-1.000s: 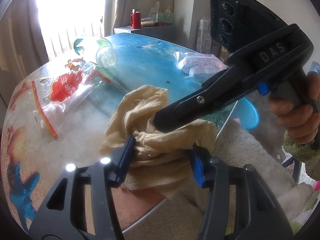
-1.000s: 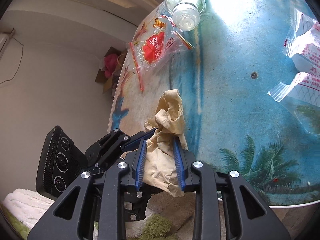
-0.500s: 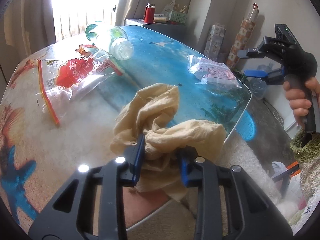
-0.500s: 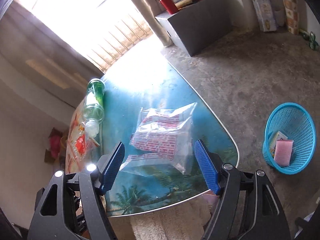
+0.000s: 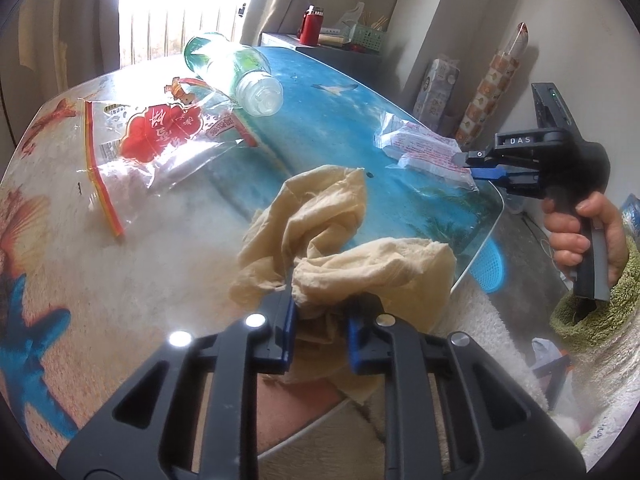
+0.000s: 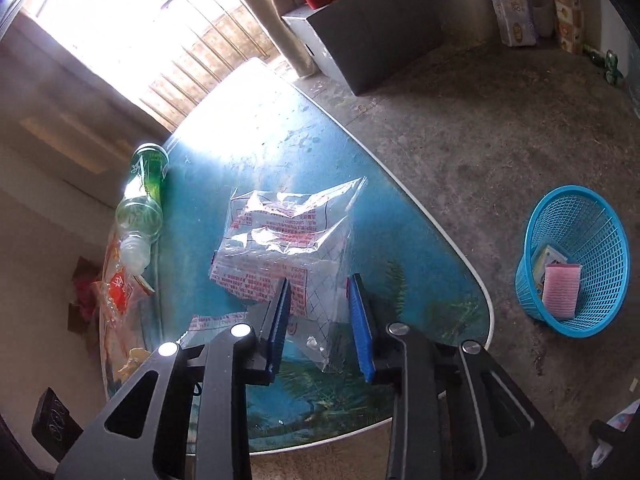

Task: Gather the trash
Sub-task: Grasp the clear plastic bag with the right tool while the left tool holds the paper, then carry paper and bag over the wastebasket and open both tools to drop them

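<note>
My left gripper [image 5: 318, 330] is shut on a crumpled beige cloth [image 5: 340, 240] at the near edge of the beach-print table [image 5: 100, 300]. My right gripper [image 6: 320, 320] is open, its blue pads either side of the near end of a clear plastic bag with red print [image 6: 288, 240]; that bag also shows in the left wrist view [image 5: 424, 152], with the right gripper [image 5: 468, 162] at its right end. A red-printed zip bag [image 5: 160, 140] and an empty green plastic bottle [image 5: 236, 68] lie farther back on the table.
A blue mesh basket [image 6: 576, 260] stands on the concrete floor right of the table, holding a pink item and a card. A grey box [image 6: 360, 40] with a red flask stands by the window. White fluffy rug [image 5: 472, 328] lies below the table edge.
My right gripper let go of the cloth, swung right to the clear printed bag and narrowed around its end. My left gripper closed tighter on the cloth.
</note>
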`<state>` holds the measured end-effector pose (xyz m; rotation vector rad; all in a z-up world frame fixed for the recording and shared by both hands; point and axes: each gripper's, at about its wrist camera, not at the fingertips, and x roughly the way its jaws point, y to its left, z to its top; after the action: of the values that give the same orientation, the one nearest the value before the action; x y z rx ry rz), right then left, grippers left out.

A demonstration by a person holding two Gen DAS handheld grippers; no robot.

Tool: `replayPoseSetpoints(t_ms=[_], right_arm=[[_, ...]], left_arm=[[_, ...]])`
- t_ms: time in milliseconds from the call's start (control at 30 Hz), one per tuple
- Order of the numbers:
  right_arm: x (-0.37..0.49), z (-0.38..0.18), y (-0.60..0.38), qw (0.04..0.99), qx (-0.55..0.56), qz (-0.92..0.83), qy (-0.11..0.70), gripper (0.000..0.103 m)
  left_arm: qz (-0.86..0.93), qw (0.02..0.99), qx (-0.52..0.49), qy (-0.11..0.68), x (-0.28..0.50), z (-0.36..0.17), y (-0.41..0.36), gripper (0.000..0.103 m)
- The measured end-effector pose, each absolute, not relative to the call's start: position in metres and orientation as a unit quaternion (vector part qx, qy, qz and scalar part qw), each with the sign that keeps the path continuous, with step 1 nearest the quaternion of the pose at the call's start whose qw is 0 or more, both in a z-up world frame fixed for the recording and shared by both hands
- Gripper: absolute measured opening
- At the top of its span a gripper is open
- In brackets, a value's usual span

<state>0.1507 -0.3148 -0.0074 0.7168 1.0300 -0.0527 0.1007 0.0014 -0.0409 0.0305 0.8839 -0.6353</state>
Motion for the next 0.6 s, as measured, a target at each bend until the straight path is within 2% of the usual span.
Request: replayPoseSetpoints(t_ms=[200, 600], right_arm=[[0.140, -0.001, -0.316, 0.812, 0.358, -0.004, 0.461, 0.009], [0.085, 0.035, -0.364, 0.833, 0.401, -0.011, 0.381, 0.007]], left_arm=[[-0.298, 0.864, 0.020, 0.406, 0.095, -0.030, 0.004, 0.015], [-0.330, 0.874, 0.036, 0.353, 0.077, 0.018, -0.029, 0.014]])
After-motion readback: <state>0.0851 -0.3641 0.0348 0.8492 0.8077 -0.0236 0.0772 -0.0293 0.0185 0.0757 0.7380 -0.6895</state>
